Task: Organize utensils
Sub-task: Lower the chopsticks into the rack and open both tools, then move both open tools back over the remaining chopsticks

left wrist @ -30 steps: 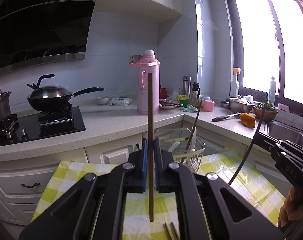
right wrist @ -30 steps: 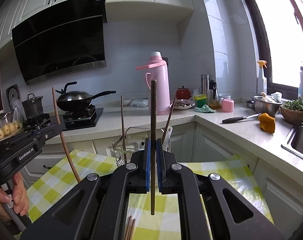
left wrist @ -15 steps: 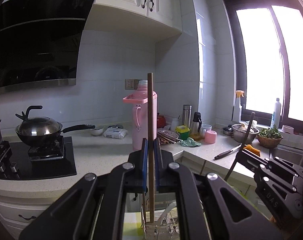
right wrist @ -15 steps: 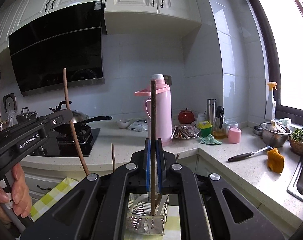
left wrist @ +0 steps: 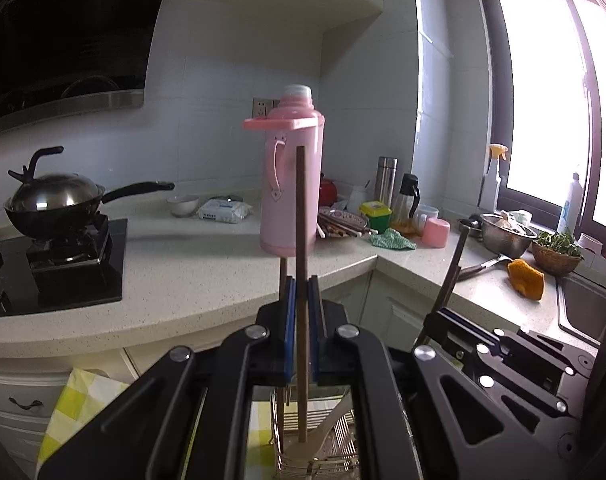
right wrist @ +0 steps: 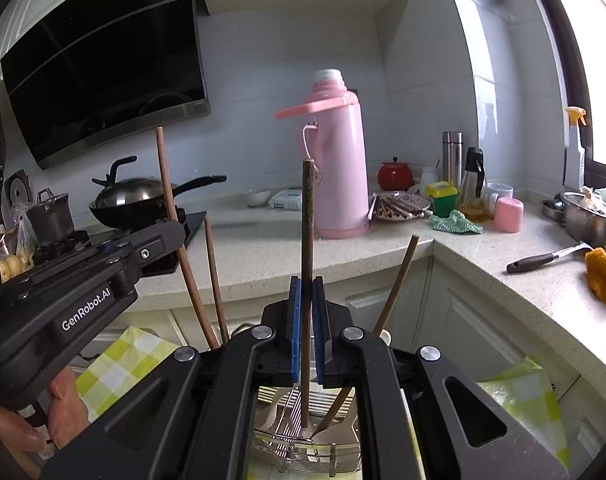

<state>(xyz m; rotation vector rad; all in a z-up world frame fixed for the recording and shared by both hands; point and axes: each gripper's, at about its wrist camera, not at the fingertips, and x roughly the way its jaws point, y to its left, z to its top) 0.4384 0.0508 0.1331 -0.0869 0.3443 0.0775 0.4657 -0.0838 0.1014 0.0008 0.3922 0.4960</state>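
- The left gripper (left wrist: 301, 336) was clamped on a brown chopstick (left wrist: 301, 264), held upright.
- The right gripper (right wrist: 307, 330) pinched a darker chopstick (right wrist: 307, 240), also upright.
- The wire utensil basket (right wrist: 303, 446) sat directly beneath both lower tips, on the near side.

— Which surfaces read as wood or metal?
— The chopstick (left wrist: 301, 264) looks matt brown wood; the wire caddy (right wrist: 303, 446) below is bright, shiny metal.

— And the rest?
— The thermos (left wrist: 293, 184) appears smooth pink plastic, the wok lid (left wrist: 55, 196) polished steel, the countertop (left wrist: 207, 272) speckled stone, the checked tablecloth (right wrist: 119, 360) faintly glossy.
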